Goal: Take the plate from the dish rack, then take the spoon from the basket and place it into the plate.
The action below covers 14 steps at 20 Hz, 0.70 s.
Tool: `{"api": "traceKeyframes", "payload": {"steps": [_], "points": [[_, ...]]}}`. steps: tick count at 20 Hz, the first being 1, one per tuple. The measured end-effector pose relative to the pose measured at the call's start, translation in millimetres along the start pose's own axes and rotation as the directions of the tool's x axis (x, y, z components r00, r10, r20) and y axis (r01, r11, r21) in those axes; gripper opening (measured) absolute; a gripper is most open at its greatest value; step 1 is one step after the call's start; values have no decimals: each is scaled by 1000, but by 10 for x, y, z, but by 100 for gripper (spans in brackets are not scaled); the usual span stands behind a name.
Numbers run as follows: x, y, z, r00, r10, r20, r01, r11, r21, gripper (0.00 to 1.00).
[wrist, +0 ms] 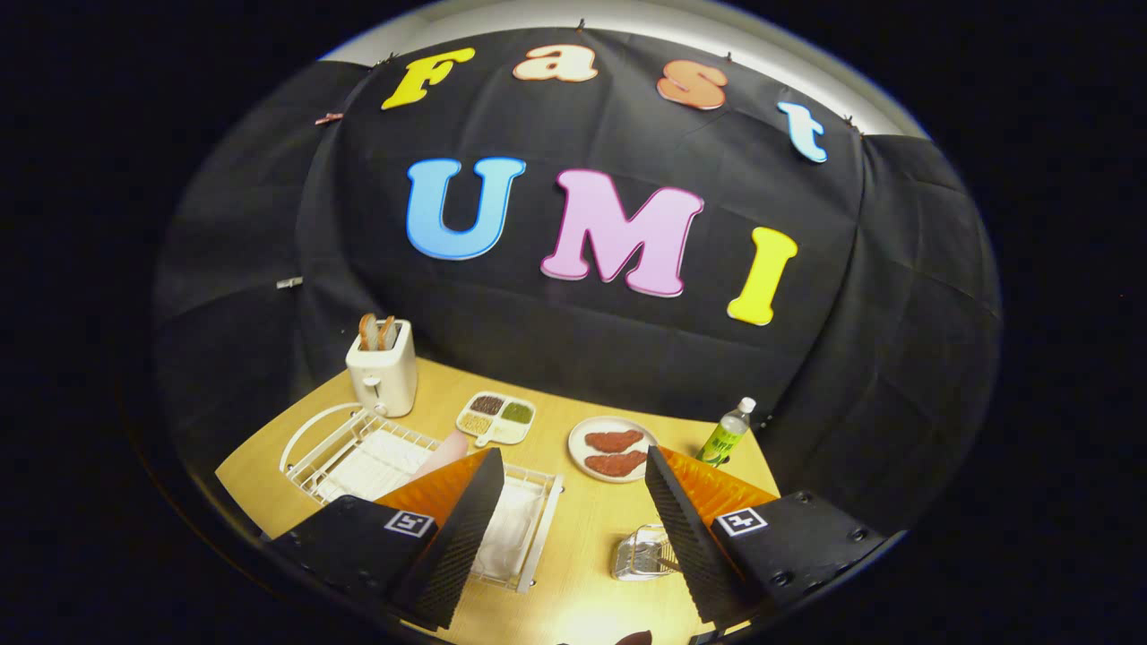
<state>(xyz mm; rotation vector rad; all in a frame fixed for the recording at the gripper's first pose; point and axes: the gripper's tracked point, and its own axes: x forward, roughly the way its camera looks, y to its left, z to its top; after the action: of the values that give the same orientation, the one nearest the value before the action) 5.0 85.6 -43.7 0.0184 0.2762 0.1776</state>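
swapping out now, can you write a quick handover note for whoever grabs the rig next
Gripper: open, holding nothing, raised above the wooden table.
White wire dish rack: ahead of the left finger, partly behind it; a pink item, possibly the plate, leans there.
Clear basket: by the right finger; its contents are too unclear to confirm the spoon.
Beyond the fingers: toaster, divided dish, plate of meat, bottle.
Done: nothing apparent. Left: take plate out, then spoon into it.
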Motion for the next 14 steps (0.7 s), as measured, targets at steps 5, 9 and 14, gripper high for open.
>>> {"api": "traceKeyframes", "payload": {"steps": [5,9,14], "points": [[309,464,-220,984,94,-153,-91,995,26,98],[569,853,-340,953,150,-263,-125,986,112,98],[897,1204,-627,879,208,-430,-92,957,274,97]]}}
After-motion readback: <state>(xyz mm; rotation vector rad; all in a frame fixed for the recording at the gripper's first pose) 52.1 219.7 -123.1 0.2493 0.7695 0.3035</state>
